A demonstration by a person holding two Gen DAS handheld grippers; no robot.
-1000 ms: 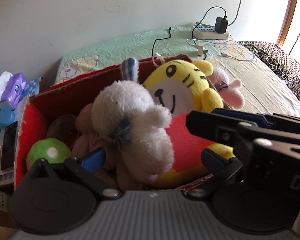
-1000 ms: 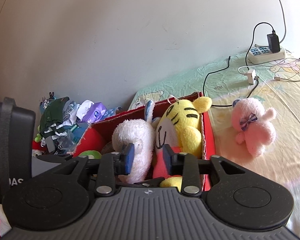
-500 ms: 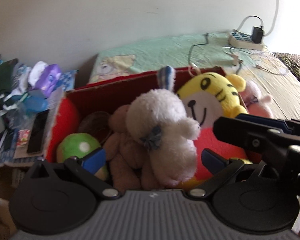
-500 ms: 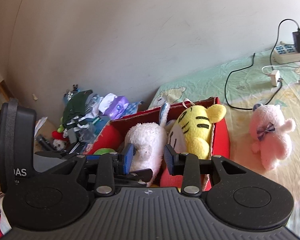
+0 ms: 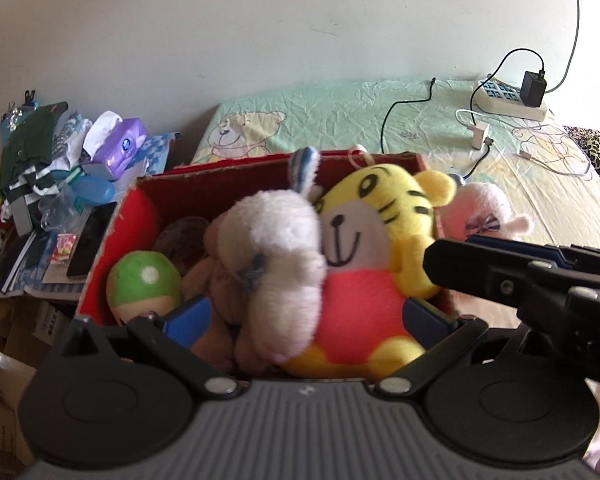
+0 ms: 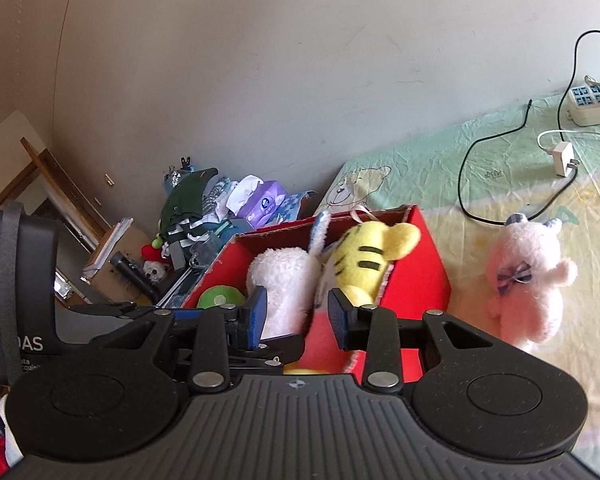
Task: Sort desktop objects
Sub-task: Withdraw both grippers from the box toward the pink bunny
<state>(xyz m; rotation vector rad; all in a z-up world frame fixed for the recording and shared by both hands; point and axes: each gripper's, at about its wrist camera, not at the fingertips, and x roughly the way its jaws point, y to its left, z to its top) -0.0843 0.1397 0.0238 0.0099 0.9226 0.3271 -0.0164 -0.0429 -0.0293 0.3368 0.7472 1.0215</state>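
Note:
A red cardboard box (image 5: pixel 236 184) stands on the bed and holds a white plush rabbit (image 5: pixel 276 248), a yellow tiger plush (image 5: pixel 384 216), a brown bear (image 5: pixel 220 280) and a green mushroom toy (image 5: pixel 144 280). My left gripper (image 5: pixel 306 316) hovers open and wide over the box's near side, with the rabbit and tiger beyond its fingers. My right gripper (image 6: pixel 297 316) is open too, just in front of the box (image 6: pixel 428 276), with nothing held. A pink plush (image 6: pixel 528 280) lies on the sheet to the right of the box. The right gripper's fingers (image 5: pixel 500 272) cross the left wrist view.
The green bedsheet (image 6: pixel 440 152) carries a power strip (image 5: pixel 508 100), a charger and loose cables at the back right. Left of the box, a heap of clothes, a purple tissue pack (image 5: pixel 124 144), a phone (image 5: pixel 88 240) and papers crowd a low stand. A plain wall stands behind.
Both grippers have drawn back and swung left, so more of the cluttered stand and floor shows. Neither gripper's finger gap has changed. The toys in the box have stayed put.

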